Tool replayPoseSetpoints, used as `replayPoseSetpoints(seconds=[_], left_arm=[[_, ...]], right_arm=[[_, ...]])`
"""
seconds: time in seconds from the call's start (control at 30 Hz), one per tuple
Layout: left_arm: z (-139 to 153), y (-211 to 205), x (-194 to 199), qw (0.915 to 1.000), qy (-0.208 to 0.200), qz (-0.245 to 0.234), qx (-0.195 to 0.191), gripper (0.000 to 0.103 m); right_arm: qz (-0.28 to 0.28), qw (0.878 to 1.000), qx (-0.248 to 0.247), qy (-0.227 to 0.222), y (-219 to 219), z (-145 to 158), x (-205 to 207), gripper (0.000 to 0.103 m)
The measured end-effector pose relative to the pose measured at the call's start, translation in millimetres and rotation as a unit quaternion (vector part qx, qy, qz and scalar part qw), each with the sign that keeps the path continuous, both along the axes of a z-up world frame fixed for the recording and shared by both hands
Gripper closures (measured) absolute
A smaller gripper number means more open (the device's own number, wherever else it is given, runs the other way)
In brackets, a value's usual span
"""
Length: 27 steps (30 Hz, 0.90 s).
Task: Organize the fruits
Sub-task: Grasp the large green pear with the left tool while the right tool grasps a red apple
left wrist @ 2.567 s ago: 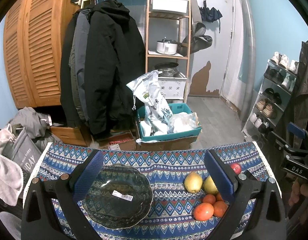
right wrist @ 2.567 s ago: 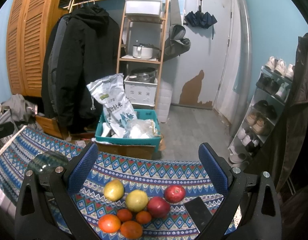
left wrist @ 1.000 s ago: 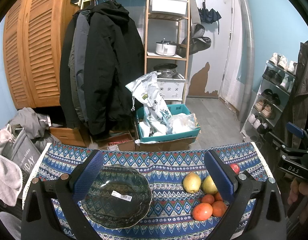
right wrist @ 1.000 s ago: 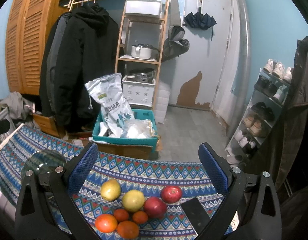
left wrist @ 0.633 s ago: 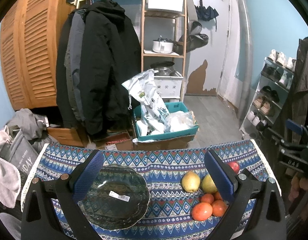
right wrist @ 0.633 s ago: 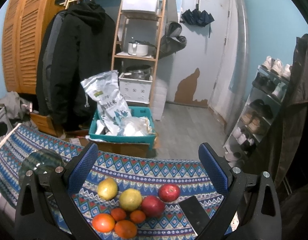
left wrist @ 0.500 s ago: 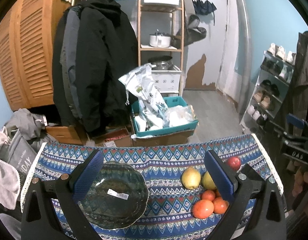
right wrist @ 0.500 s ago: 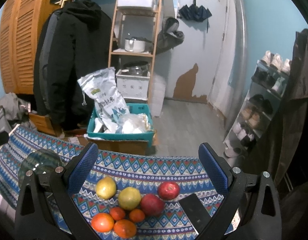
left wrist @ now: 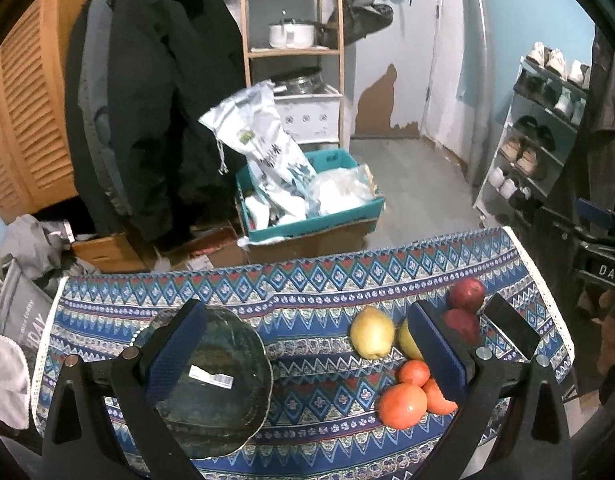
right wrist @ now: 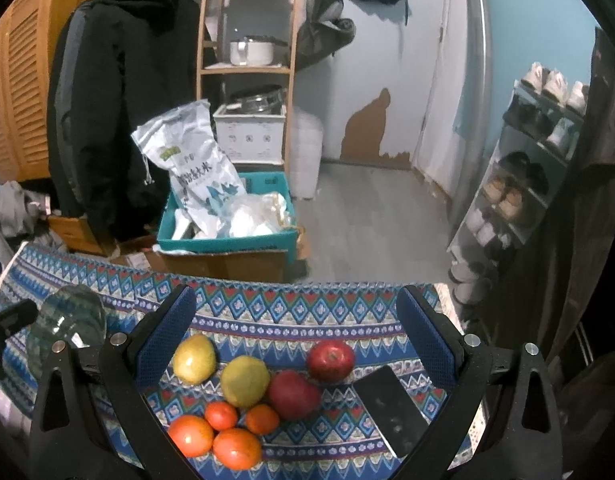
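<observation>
Both handheld grippers hover above the tabletop, jaws spread wide and empty. The left gripper (left wrist: 307, 344) hangs over the table's left half, the right gripper (right wrist: 295, 332) over its right half; a hand (left wrist: 611, 332) grips the right tool at the table's right edge.

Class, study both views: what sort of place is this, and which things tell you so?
Most likely the entryway of a lived-in home. Dark coats hang on a rail, a shoe rack lines the wall near the door, and fruit sits on a table with a patterned tablecloth.
</observation>
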State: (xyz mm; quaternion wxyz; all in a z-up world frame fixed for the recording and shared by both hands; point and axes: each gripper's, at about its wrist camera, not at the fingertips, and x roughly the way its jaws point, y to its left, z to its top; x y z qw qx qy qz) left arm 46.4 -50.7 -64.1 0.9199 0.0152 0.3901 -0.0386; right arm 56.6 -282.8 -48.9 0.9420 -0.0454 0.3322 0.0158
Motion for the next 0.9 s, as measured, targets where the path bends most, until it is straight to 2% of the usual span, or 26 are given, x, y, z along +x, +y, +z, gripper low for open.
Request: replayPoseSetpoints(seconds=[0.13,0.27,0.57,0.67,0.8,0.9], left_arm=[[-10.2,-6.4,11.1,0.9999,0.011,-0.005,0.01,0.001],[-21.3,-11.3,23.5,0.9994,0.034,-0.01,0.002,0.001],[-42.9,-21.7,44.1,0.9985,0.052,-0.006,0.017,0.001],[-54.3,-25.8,53.2,0.9975,0.068,-0.008,0.018,0.001],[-73.6,-31.8,69.2,0.9943,0.105,-0.02,-0.005,0.002],[-86.2,-38.4,76.4,0.9922,0.122,-0.023,-0.007,0.002]], right_arm=[[-0.007,1.0,0.004,0.018,-6.6,-9.0,10.1,0.004],[-0.016,0.999,0.002,0.039,-14.5,-22.2,23.0,0.004],[-0.032,0.996,0.0,0.079,-29.8,-56.7,53.3,0.004],[-0.035,0.995,-0.002,0.09,-34.5,-66.7,61.9,0.004],[-0.039,0.993,-0.001,0.115,-41.0,-81.9,75.1,0.004],[-0.038,0.991,-0.002,0.132,-45.0,-94.4,82.5,0.004]])
